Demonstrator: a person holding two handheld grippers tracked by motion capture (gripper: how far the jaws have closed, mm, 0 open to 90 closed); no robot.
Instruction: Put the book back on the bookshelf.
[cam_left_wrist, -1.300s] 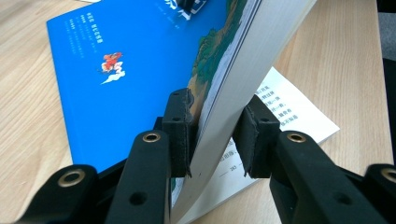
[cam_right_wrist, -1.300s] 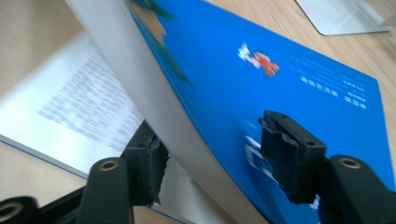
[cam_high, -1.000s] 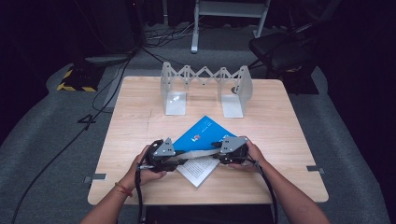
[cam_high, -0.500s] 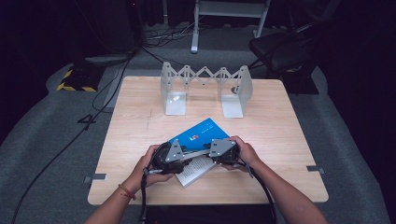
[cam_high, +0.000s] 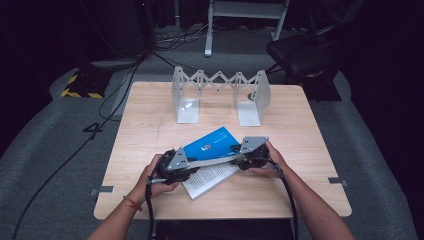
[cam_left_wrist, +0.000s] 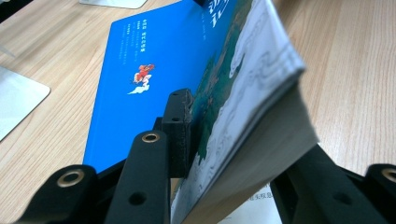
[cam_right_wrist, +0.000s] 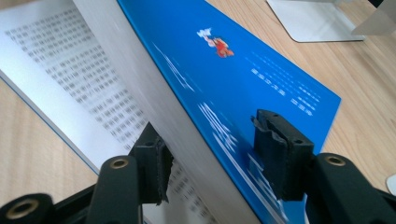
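Observation:
A blue-covered book (cam_high: 212, 142) lies open near the table's front. Its cover half is lifted at a slant over the printed pages (cam_high: 210, 179) left flat on the wood. My left gripper (cam_high: 186, 161) is shut on the raised block of pages at its left end. In the left gripper view, one pad (cam_left_wrist: 180, 126) presses the cover (cam_left_wrist: 140, 60) and the other jaw sits under the pages. My right gripper (cam_high: 241, 152) holds the other end, its jaws (cam_right_wrist: 212, 144) straddling the page block and blue cover (cam_right_wrist: 261, 56), with printed pages (cam_right_wrist: 56, 60) below.
A grey metal expanding book rack (cam_high: 220, 82) stands at the table's back, its two flat foot plates (cam_high: 189, 111) reaching toward the book. The wooden table (cam_high: 310, 150) has bare room on both sides. A dark chair (cam_high: 305, 50) and floor cables lie beyond.
The blue-covered half has risen off the flat pages and now tilts up toward the right. Both grippers stayed on its ends, the right one moving slightly up and away.

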